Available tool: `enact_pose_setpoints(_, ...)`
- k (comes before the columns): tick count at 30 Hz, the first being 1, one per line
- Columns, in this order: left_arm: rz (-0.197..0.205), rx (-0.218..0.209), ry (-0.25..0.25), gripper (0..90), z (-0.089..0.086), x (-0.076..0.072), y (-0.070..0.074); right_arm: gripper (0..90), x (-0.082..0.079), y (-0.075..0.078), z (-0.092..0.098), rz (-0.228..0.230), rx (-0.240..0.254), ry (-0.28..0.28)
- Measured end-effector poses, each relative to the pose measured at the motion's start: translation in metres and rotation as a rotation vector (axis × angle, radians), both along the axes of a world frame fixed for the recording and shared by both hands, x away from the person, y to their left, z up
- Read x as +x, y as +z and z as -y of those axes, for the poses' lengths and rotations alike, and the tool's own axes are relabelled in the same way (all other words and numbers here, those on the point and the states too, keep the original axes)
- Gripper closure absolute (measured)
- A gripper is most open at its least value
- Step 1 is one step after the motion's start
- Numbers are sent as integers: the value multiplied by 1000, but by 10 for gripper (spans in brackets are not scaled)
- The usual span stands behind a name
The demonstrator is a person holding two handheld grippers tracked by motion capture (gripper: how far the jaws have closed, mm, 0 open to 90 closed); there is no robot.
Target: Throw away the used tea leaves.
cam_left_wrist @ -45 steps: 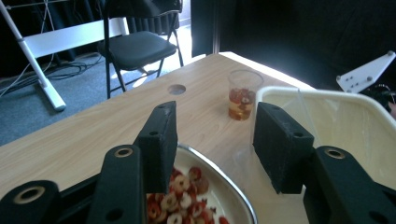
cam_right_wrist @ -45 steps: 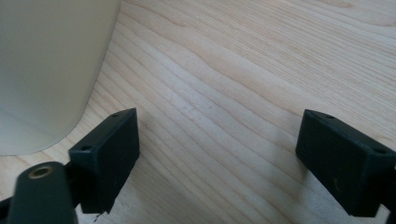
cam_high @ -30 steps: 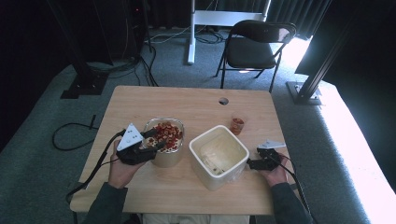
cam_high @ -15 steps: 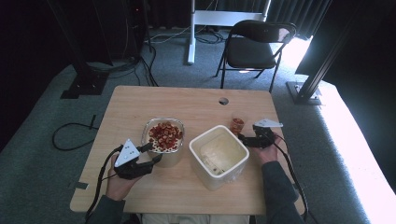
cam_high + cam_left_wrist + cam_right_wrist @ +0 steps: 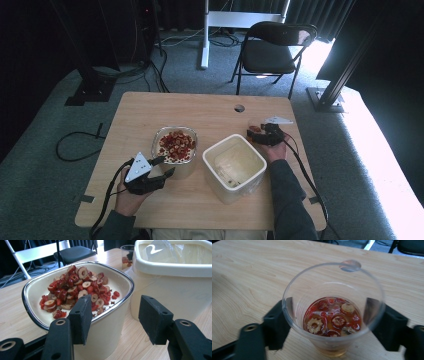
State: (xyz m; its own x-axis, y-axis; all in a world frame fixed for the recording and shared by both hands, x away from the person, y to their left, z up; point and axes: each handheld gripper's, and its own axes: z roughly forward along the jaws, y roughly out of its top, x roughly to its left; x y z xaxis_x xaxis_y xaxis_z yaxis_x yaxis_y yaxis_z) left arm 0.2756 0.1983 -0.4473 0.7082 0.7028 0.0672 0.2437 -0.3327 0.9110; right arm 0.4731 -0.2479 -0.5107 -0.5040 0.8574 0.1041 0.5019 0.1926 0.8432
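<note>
High view: the right gripper (image 5: 256, 135) brackets the clear cup (image 5: 254, 126) at the table's far right.

Left gripper view: jaws spread, empty, beside the bowl of red slices (image 5: 77, 291).

Right gripper view: jaws have just been closing around the cup (image 5: 333, 312); squeeze gently and keep it upright.
</note>
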Motion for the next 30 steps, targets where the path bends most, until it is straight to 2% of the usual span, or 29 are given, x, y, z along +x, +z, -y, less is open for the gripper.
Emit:
enact_pose_setpoints(7,5,-6,-3,451,-4,-1,1,351,1,-3,-2,24,-19,-2)
enact_pose_setpoints(14,-2,-13,7,449,-7,1,-1,376,-2,-1,-2,24,-33,7)
enact_pose_setpoints(18,4,-8,3,449,-7,2,0,391,-7,3,3,26,-25,22)
enact_pose_setpoints(23,11,-10,-9,449,-6,2,2,401,-14,18,10,36,-41,37)
enact_pose_setpoints(28,12,-8,-19,449,-3,5,4,407,-22,41,19,42,-34,56)
enact_pose_setpoints(29,12,-8,-19,449,-3,5,4,407,-22,41,19,42,-34,56)
enact_pose_setpoints(30,10,-7,-26,449,-2,6,5,407,-26,50,22,45,-37,65)
